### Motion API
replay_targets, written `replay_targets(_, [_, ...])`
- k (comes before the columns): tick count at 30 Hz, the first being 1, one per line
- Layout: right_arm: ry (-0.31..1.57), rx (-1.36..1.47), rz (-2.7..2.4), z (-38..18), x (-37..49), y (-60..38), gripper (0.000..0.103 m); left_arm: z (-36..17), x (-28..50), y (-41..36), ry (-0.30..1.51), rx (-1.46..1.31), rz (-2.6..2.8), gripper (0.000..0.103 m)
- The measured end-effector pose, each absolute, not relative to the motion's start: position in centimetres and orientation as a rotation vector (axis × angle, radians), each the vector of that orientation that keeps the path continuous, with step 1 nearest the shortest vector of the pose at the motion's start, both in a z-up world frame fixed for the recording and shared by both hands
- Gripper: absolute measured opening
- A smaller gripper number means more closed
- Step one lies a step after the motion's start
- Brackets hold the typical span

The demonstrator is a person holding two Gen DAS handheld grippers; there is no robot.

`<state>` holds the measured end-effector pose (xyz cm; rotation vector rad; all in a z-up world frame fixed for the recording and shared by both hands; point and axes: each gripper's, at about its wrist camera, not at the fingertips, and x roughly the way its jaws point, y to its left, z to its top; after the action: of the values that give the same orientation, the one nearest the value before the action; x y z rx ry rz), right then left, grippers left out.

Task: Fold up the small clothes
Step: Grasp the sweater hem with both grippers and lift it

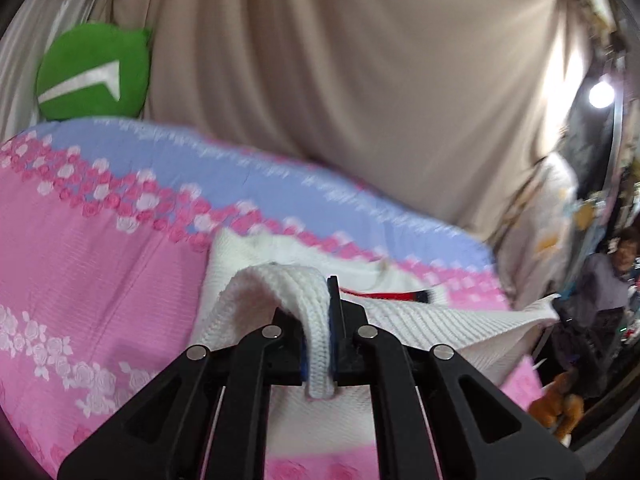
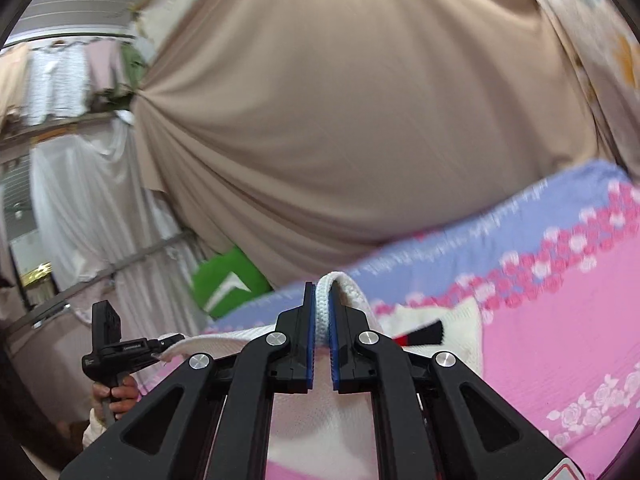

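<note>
White ribbed knit, pinched at two edges and lifted over a pink bedspread.

The white knit garment [image 1: 420, 320] lies partly on the pink rose-patterned bedspread [image 1: 100, 272], with its near edge raised off the bed. The left claw [image 1: 320, 344] is pressed together on a thick ribbed fold of that edge, which loops up over its fingers. The right claw [image 2: 322, 332] pinches another ribbed fold of the garment between its blue pads [image 2: 309, 336]. In the right wrist view the left claw [image 2: 160, 346] shows to the garment's left, gripping the cloth's far corner, with the person's hand [image 2: 116, 394] on the handle below. A red and dark stripe [image 1: 384, 295], possibly a label, sits on the garment beyond the left claw. A green cushion [image 1: 94, 76] rests behind the bedspread against a beige curtain [image 1: 340, 80].
</note>
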<state>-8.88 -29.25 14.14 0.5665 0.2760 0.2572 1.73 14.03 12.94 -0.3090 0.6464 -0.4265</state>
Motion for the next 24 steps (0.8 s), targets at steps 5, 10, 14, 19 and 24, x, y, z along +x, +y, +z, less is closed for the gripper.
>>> replay_targets(5, [0.426, 0.617, 0.188, 11.0, -1.2, -30.6, 0.005, 7.6, 10.2, 12.5, 0.806, -0.308, -0.332, 0.006])
replay_targets(10, [0.555, 0.640, 0.117, 7.7, 5.0, -31.6, 0.005, 4.5, 14.9, 11.5, 0.884, -0.307, -0.276, 0.006])
replay_targets(14, [0.667, 0.660, 0.078, 4.8, 8.4, -32.0, 0.005, 3.3, 16.8, 11.1, 0.910, -0.307, -0.268, 0.008])
replay_targets(19, [0.622, 0.664, 0.096, 5.6, 7.5, -32.2, 0.019, 3.4, 17.0, 11.1, 0.886, -0.334, -0.320, 0.017])
replay_targets(24, [0.533, 0.543, 0.044, 9.4, 1.1, -31.4, 0.050, 6.7, 13.0, 13.3, 0.786, -0.368, -0.332, 0.064])
